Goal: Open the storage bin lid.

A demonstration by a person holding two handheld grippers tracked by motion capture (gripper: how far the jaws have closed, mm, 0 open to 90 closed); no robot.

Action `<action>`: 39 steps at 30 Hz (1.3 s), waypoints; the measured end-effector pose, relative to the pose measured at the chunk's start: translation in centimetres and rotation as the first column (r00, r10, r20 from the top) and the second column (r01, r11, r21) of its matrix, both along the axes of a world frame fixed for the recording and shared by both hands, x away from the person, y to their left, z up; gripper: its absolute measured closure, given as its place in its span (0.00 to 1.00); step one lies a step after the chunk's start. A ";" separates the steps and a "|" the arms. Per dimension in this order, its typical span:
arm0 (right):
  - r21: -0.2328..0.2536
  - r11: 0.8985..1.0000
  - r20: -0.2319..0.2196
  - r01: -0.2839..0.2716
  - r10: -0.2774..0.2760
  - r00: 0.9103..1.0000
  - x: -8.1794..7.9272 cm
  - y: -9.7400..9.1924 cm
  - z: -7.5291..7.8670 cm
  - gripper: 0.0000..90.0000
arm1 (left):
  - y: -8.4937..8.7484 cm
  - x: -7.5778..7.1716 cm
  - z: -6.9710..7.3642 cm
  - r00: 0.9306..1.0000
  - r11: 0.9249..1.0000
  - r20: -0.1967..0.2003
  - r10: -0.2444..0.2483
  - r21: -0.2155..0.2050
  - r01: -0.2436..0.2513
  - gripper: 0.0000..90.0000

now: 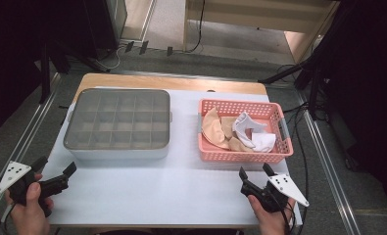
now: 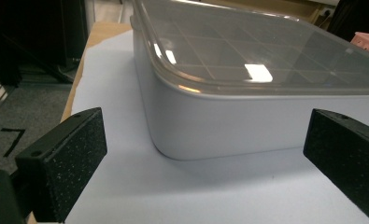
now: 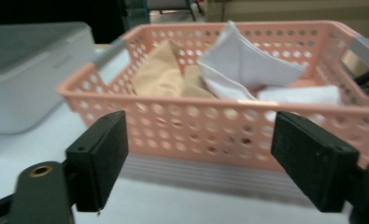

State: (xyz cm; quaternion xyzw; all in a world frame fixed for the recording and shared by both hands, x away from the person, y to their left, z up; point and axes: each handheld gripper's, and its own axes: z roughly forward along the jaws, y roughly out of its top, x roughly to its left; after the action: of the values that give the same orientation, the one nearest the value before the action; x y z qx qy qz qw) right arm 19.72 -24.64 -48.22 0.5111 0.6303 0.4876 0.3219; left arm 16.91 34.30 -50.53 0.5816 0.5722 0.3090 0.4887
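**Both claws open, short of box and basket**

Left claw (image 1: 54, 172): held at the near left table corner, jaws spread wide, nothing between them, nothing touched. Aimed at the box (image 1: 117, 125), just beside its near left corner. Own view: pads apart at the frame edges, right pad cut off by the frame; box wall (image 2: 229, 123) between them, farther off.

Box: grey, lidded, on the white sheet (image 1: 171, 191), left half of the table. Lid (image 2: 247, 51) translucent; grid of compartments visible through it, contents not discernible. Far end cut off in the left claw's view.

Basket (image 1: 243, 156): pink, perforated, right half of the table, well apart from the box. Inside: beige cloth (image 1: 215, 128) at left, white cloth (image 1: 252, 133) at right, overlapping; lower parts hidden by the wall. Item count not discernible.

Right claw (image 1: 256, 172): near the basket's near wall, not touching. Jaws wide apart, empty. Own view blurred; basket wall (image 3: 210, 130) between the pads, beyond them.
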 end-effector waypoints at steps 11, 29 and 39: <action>0.012 0.995 0.006 -0.099 0.099 0.995 1.1 4.1 2.3 0.23 | 1.4 1.6 1.6 0.999 0.999 0.013 0.037 -0.015 -0.037 0.00; 0.018 0.985 -0.013 -0.171 0.171 0.985 4.0 10.3 3.8 0.25 | 0.4 3.9 2.5 0.992 0.995 -0.075 -0.102 0.006 0.103 0.00; -0.008 0.981 -0.052 -0.192 0.192 0.980 5.5 14.1 3.9 0.33 | 0.2 5.7 3.4 0.993 0.997 -0.104 -0.063 0.043 0.068 0.14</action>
State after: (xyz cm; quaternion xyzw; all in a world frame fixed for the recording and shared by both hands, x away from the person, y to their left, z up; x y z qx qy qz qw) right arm 25.17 -10.56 -44.30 0.4582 0.6880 0.4989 0.2605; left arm 22.63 34.47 -47.12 0.6265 0.5696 0.2759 0.4549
